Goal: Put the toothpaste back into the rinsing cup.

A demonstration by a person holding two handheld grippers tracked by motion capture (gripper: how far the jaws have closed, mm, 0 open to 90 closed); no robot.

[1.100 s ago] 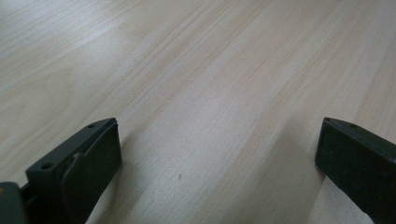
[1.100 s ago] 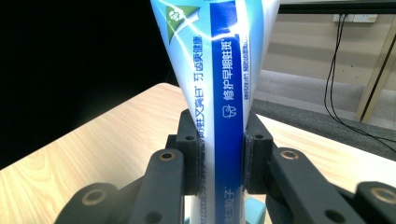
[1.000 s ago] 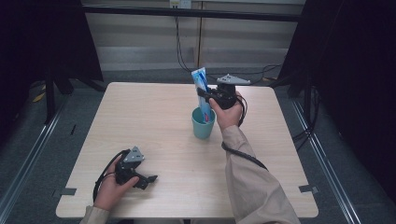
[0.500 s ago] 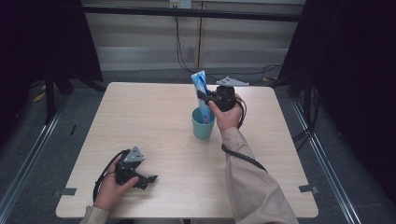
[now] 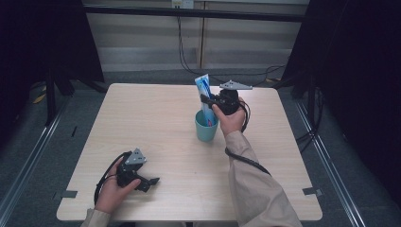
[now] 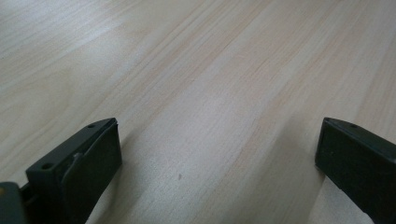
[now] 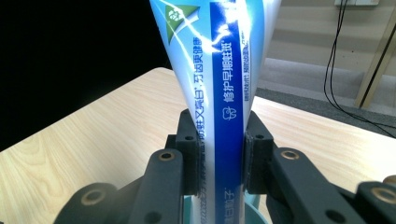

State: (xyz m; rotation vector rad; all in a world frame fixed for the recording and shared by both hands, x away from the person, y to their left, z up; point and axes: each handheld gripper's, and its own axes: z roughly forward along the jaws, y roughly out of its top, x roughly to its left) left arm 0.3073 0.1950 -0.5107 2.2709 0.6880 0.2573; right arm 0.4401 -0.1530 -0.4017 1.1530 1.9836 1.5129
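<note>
One toothpaste tube (image 7: pixel 219 93) is sinking lower into cup (image 5: pixel 206 126), right gripper (image 7: pixel 219 154) fingers clamping it; left gripper (image 6: pixel 219 154) fingers released, idling on tabletop (image 5: pixel 156 123).

Even overhead light on the pale table (image 5: pixel 156 123), dark surroundings, soft grainy high view, blurred close-up edges.

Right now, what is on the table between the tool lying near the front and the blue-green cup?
Nothing: in the high view, only bare wooden table lies between the left tool and the cup.
</note>
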